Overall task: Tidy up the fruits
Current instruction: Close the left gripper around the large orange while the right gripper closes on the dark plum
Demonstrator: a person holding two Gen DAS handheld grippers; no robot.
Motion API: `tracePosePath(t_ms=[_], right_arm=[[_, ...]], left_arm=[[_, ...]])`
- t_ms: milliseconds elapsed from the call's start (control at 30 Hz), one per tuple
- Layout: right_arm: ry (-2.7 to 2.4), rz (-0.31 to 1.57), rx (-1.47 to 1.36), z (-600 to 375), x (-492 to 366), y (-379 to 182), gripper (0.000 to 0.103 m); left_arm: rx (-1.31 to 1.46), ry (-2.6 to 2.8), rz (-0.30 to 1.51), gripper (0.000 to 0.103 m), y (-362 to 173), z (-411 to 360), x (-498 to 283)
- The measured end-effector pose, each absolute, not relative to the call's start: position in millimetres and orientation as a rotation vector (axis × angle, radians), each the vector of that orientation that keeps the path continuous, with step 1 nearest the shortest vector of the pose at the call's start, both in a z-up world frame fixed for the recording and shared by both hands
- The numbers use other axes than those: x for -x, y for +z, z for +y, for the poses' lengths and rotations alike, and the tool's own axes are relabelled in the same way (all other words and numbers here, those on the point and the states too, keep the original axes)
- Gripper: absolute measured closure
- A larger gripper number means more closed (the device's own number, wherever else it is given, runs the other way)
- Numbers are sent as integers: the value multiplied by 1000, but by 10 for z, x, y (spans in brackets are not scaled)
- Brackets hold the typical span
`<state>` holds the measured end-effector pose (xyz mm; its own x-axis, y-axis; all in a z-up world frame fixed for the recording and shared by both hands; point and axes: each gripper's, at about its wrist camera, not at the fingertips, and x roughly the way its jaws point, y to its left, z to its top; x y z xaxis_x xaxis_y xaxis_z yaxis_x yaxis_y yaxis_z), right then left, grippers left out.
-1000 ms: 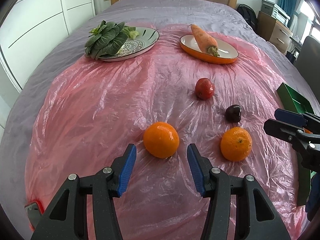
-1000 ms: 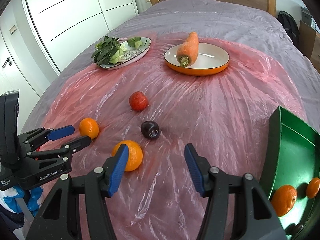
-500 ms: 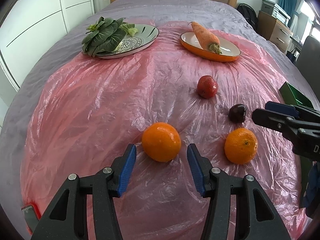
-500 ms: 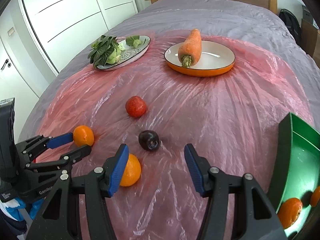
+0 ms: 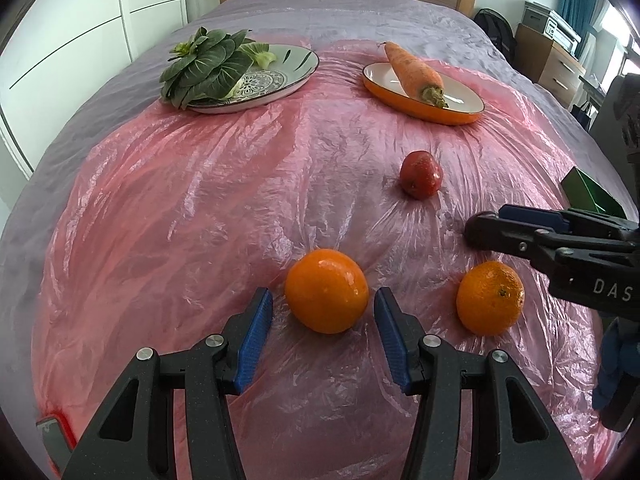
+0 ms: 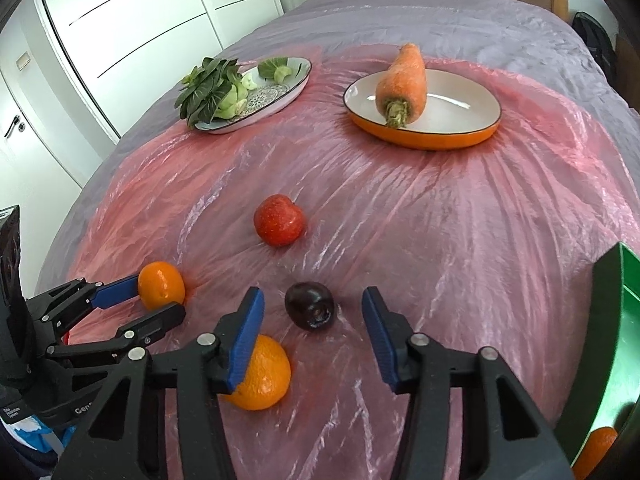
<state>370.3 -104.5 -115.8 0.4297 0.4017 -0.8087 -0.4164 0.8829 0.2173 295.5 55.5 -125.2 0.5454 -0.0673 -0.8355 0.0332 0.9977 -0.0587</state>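
A bed (image 6: pixel 460 12) in grey cover is carrying everything, with a crinkled pink plastic sheet (image 5: pixel 200 208) spreading over its near part. At the far edge of that sheet a patterned plate (image 6: pixel 288 84) is holding leafy greens (image 6: pixel 208 88) and an orange-rimmed plate (image 6: pixel 436 136) is holding a carrot (image 6: pixel 402 80). A green bin (image 6: pixel 600 360) is sitting at the right, already holding at least one orange, so the sorting is looking partly done. Loose on the sheet are lying a red apple (image 6: pixel 279 220), two oranges and a dark plum (image 6: pixel 310 306). The left tool (image 5: pixel 322 328) is standing released, its blue pads either side of the near orange (image 5: pixel 326 291) but apart from it. The right tool (image 6: pixel 312 336) is closing its jaws around the plum, which is sitting between the pads untouched, with the second orange (image 6: pixel 262 376) just beside and partly under its left pad. The likely trouble is lying there: that pad could be nudging the second orange as it descends, and the slick sheet on the soft bed could be letting either round fruit roll away or the plastic bunch up into the grip.
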Motion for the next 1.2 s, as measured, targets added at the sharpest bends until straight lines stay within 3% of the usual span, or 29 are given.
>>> tracePosePath(t_ms=[267, 500, 767, 1200], right_arm=[[520, 1025, 24, -968, -3766, -1254, 36], [517, 1036, 48, -962, -3804, -1305, 61], [511, 1037, 81, -969, -3805, -1335, 81], [502, 1016, 118, -963, -3784, -1323, 86]], left_arm=[[34, -65, 993, 56, -1282, 562, -2976], [39, -63, 992, 57, -1302, 564, -2983], [54, -69, 991, 67, -1315, 601, -3018], [48, -79, 969, 68, -1273, 609, -2967]])
